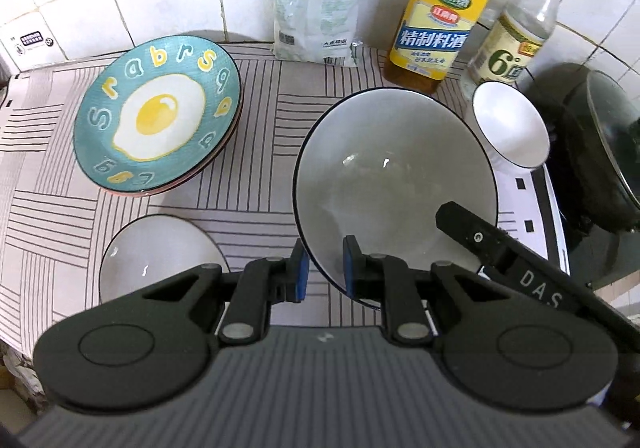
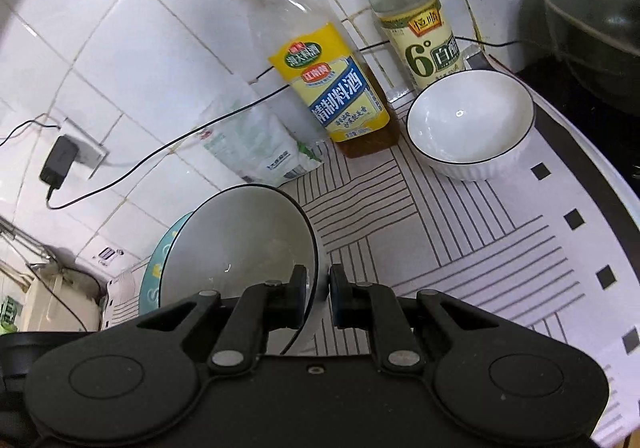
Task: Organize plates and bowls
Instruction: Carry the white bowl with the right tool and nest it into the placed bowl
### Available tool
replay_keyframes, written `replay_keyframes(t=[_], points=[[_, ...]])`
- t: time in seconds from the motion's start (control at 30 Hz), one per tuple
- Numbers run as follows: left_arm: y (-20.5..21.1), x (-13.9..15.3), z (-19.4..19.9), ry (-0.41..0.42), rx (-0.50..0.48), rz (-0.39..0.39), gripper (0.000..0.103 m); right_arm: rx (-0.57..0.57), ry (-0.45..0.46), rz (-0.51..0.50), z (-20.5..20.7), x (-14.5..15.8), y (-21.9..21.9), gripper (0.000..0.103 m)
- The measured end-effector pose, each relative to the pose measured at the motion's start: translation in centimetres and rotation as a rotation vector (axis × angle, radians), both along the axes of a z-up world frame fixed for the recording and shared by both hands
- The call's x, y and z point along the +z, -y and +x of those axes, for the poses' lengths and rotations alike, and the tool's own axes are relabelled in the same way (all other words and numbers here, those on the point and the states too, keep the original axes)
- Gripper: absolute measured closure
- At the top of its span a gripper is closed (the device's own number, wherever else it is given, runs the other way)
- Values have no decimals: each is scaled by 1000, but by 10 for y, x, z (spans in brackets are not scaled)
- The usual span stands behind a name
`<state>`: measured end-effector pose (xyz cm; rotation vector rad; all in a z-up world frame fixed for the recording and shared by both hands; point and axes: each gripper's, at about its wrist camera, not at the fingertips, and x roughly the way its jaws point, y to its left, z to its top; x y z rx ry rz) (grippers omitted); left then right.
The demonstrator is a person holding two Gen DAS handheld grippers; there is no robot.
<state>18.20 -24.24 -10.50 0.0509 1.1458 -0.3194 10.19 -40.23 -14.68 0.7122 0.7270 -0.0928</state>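
Note:
A large grey bowl [image 1: 392, 167] with a dark rim hangs tilted above the striped cloth, held from two sides. My left gripper [image 1: 325, 274] is shut on its near rim, blue pads on either side of the edge. My right gripper [image 2: 318, 290] is shut on the rim of the same grey bowl [image 2: 240, 240], and one of its black fingers [image 1: 472, 236] shows on the bowl's right edge. A second grey bowl [image 1: 160, 260] sits on the cloth at the lower left. A teal fried-egg plate [image 1: 156, 115] tops a stack of plates. A small white bowl [image 1: 510, 123] stands at the right.
Against the tiled wall stand a yellow-labelled cooking wine bottle [image 1: 436, 31], a vinegar bottle [image 1: 520, 23] and a white salt bag [image 1: 316, 7]. A dark pot with a glass lid [image 1: 600, 143] sits on the stove at the right. A black cable [image 2: 160, 151] runs along the wall.

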Motion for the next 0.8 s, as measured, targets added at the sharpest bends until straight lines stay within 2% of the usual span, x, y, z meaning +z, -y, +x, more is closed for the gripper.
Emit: replay_keyframes(t=[0.4,0.8], points=[[-29,21,-36,20,9,5,87,85,-4,-27,-28,25,-18,87],[-91,6,-48,-31,148,20,87,261,-15,-32,-21,20,-64,86]])
